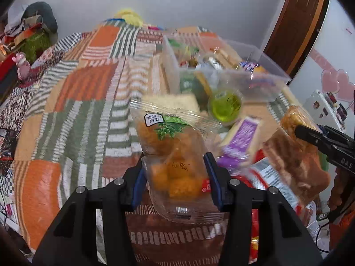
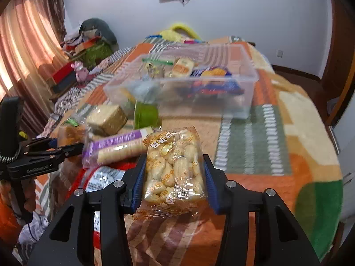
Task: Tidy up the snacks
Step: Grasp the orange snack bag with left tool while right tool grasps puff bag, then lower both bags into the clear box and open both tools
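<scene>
Currently: left hand-held gripper (image 1: 176, 177) clamped on orange snack pack (image 1: 173, 155) | right hand-held gripper (image 2: 173, 181) clamped on rice-cracker pack (image 2: 174, 170) | both above bed, clear bin (image 2: 248, 102) ahead | lift over rim, release inside.

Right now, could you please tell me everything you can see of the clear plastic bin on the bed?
The bin is a rectangular, transparent plastic tub, open-topped with no lid in view. It sits upright on the patchwork quilt, beyond both grippers and the loose snacks. Several packets already lie inside: a blue one, a pale orange-printed one and a green-edged bag. A green cup stands close against its near wall; whether they touch is unclear.
</scene>
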Demonstrator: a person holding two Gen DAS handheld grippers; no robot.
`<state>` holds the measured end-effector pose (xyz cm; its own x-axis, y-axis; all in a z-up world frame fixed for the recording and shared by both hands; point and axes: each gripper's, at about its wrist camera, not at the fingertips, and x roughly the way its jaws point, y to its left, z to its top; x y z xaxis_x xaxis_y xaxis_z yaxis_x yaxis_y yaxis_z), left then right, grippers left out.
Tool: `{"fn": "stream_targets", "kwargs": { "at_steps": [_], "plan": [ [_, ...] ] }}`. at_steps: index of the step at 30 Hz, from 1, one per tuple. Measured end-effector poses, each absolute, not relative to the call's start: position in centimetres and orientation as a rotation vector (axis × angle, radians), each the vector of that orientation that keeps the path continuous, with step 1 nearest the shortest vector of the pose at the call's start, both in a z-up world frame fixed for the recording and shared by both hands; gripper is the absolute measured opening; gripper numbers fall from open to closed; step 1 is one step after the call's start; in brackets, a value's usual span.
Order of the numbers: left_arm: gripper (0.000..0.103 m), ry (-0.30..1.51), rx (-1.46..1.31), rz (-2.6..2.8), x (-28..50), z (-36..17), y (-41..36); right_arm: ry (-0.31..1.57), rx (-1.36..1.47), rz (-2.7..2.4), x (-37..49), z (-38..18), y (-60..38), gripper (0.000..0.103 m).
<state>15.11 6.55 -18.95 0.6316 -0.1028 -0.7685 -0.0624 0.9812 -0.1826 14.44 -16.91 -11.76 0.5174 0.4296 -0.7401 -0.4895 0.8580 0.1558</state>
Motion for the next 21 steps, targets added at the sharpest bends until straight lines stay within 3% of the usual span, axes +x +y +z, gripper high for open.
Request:
{"fn": "stream_targets", "kwargs": {
  "at_steps": [21],
  "plan": [
    [0.049,0.697,-0.18,-0.105,23.4,-11.1,3.7,0.69,-0.02,0.489,19.8,-6.2,-16.6,0.043]
  ]
}}
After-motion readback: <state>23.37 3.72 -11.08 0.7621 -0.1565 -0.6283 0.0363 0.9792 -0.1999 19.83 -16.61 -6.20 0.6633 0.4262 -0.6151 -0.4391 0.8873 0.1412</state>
